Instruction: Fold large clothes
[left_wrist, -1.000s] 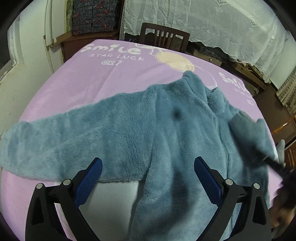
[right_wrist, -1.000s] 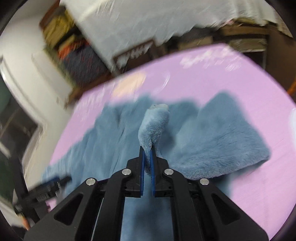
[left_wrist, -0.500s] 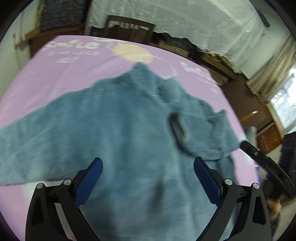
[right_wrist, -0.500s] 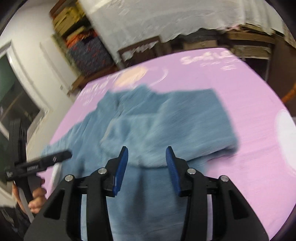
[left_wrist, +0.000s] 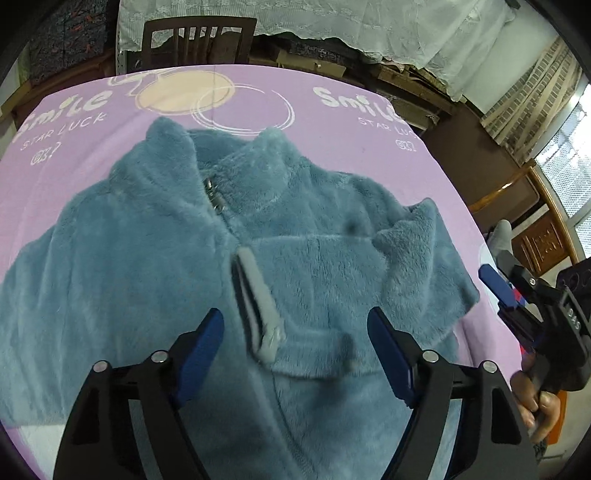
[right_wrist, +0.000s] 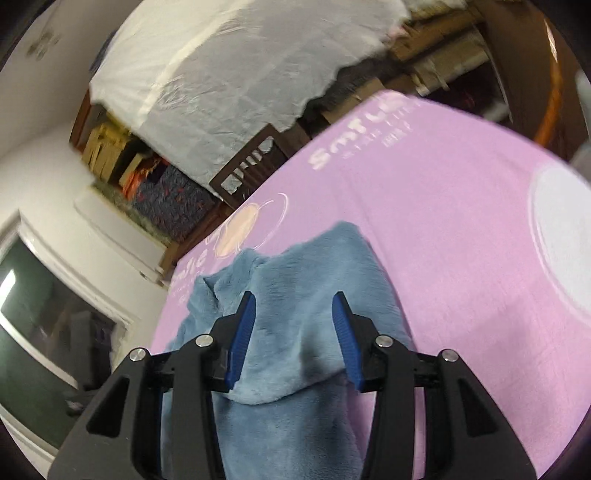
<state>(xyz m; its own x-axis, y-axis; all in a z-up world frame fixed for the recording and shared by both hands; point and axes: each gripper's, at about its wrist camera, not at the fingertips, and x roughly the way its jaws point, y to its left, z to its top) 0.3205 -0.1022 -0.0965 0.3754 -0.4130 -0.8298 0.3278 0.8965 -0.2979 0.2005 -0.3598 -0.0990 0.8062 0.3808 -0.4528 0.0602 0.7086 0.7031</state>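
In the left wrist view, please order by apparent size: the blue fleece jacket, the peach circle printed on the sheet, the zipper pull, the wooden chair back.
1. blue fleece jacket
2. peach circle and wooden chair back: look alike, chair farther away, unranked
3. zipper pull

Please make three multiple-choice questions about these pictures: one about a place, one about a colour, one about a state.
1. Where does the folded sleeve lie?
A. across the jacket's front
B. on the chair
C. on the floor

2. What colour is the cloth under the fleece jacket?
A. green
B. pink-purple
C. black

3. How is the right gripper?
A. shut on the sleeve
B. open, holding nothing
C. shut on the zipper

Answers: 1 A, the sleeve rests on the chest. 2 B, pink-purple shows around the jacket. 3 B, its pads stand apart, pinching nothing.
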